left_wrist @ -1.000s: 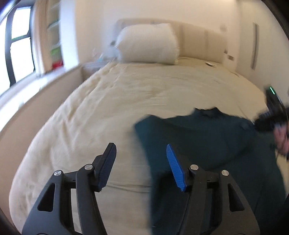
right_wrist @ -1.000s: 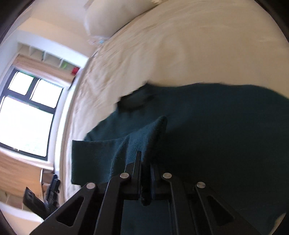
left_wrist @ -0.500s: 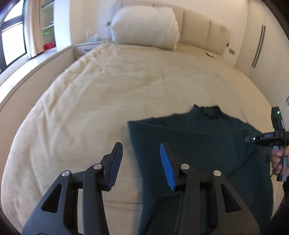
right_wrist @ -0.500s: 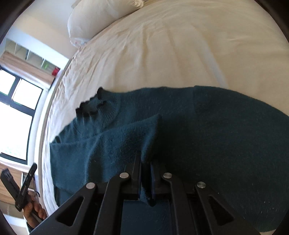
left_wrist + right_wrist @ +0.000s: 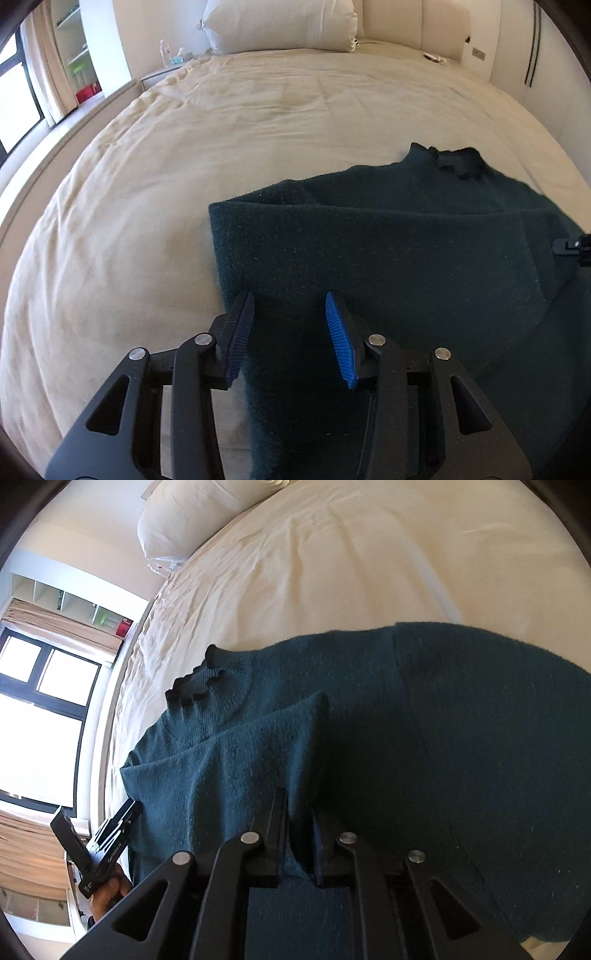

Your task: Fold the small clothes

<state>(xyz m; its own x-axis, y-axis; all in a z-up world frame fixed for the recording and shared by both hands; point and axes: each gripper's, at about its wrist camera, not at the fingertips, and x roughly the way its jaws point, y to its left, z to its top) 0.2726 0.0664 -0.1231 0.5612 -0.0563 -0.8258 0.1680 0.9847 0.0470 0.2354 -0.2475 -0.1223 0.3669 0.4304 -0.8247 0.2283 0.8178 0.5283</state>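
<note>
A dark teal knit sweater (image 5: 388, 254) lies on the cream bed (image 5: 221, 155), collar at the far side, one sleeve folded across the body. My left gripper (image 5: 290, 332) is open, its blue pads (image 5: 338, 338) straddling the sweater's near left edge without clamping it. My right gripper (image 5: 299, 834) is shut on the folded sleeve of the sweater (image 5: 258, 760) and holds that fold slightly raised over the body. The right gripper's tip also shows at the right edge of the left wrist view (image 5: 574, 247). The left gripper shows in the right wrist view (image 5: 99, 845).
A white pillow (image 5: 280, 24) leans on the padded headboard (image 5: 417, 22). A nightstand (image 5: 162, 72) and a window with curtains (image 5: 40, 701) lie to the left of the bed. Wardrobe doors (image 5: 532, 48) stand on the right.
My left gripper has moved right and forward over the sweater's left edge, still open. My right gripper kept its hold on the sleeve and carried it across the body.
</note>
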